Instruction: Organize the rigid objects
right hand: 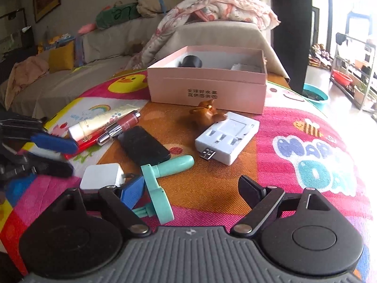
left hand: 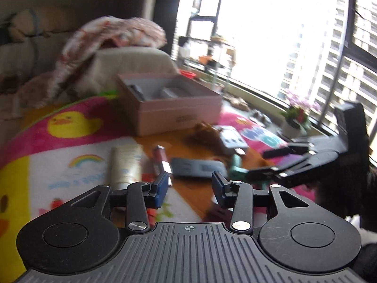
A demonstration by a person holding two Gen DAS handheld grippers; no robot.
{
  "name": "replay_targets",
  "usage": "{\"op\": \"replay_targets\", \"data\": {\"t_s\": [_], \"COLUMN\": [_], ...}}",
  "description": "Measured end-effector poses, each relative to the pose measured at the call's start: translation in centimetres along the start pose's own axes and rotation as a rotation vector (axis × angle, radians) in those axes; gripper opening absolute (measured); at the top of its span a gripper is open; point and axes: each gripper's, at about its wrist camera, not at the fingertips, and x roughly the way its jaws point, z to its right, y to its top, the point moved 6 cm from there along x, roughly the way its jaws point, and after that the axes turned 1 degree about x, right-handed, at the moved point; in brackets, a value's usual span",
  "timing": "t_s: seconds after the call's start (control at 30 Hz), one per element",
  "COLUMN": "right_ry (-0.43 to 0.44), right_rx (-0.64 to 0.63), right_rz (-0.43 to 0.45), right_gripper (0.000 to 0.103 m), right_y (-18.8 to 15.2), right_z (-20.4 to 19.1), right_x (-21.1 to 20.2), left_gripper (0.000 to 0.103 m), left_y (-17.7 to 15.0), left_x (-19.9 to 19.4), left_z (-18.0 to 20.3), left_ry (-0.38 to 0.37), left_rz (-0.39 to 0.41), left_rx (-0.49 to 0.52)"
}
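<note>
Pink box (right hand: pixel 207 87) behind scattered phone (right hand: pixel 143 145), charger (right hand: pixel 227 138), both grippers' jaws apart, empty.

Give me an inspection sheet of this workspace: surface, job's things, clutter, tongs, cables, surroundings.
Surface: colourful play mat with duck and rainbow prints.
Job's things: open pink box at the back, a dark item and a white item inside. In front lie a brown figurine, white charger, black phone, mint fan, white plug, cream tube and lipstick.
Clutter: nothing seen beyond these.
Tongs: left tongs open, empty; right tongs open, empty, over the fan.
Cables: nothing seen.
Surroundings: sofa with a blanket behind; window, shelf rack and potted flowers to the side.
</note>
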Motion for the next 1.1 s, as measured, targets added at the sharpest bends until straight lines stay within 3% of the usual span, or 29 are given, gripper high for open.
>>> {"op": "replay_targets", "data": {"t_s": [0.07, 0.13, 0.27, 0.47, 0.6, 0.7, 0.8, 0.97, 1.1], "right_ry": [0.007, 0.007, -0.021, -0.046, -0.052, -0.059, -0.062, -0.072, -0.069], "right_rx": [0.034, 0.064, 0.088, 0.104, 0.121, 0.126, 0.130, 0.138, 0.146], "right_rz": [-0.003, -0.004, 0.012, 0.029, 0.031, 0.035, 0.035, 0.038, 0.032], "right_gripper": [0.087, 0.087, 0.087, 0.087, 0.088, 0.088, 0.088, 0.088, 0.090], "right_y": [0.0, 0.1, 0.0, -0.1, -0.1, -0.2, -0.2, -0.3, -0.3], "right_z": [0.5, 0.9, 1.3, 1.6, 1.9, 1.9, 1.9, 2.0, 2.1], "right_x": [0.2, 0.3, 0.1, -0.1, -0.1, -0.2, -0.2, -0.2, -0.1], "left_gripper": [0.044, 0.044, 0.046, 0.049, 0.049, 0.049, 0.049, 0.049, 0.049], "left_y": [0.2, 0.2, -0.8, -2.4, -2.3, -2.2, -2.2, -1.2, -0.2], "left_x": [-0.4, -0.1, 1.7, 1.9, 0.3, 0.1, 0.9, 1.7, 4.0], "left_z": [-2.7, -4.7, -4.3, 0.0, 1.5, 1.1, -0.3, -3.5, -4.0], "left_ry": [0.119, 0.142, 0.060, -0.055, -0.011, -0.013, 0.061, 0.132, 0.178], "left_rz": [0.044, 0.059, -0.004, -0.063, -0.016, -0.018, -0.030, 0.028, -0.017], "left_rx": [-0.088, -0.181, -0.241, -0.166, -0.129, -0.200, -0.270, -0.420, -0.365]}}
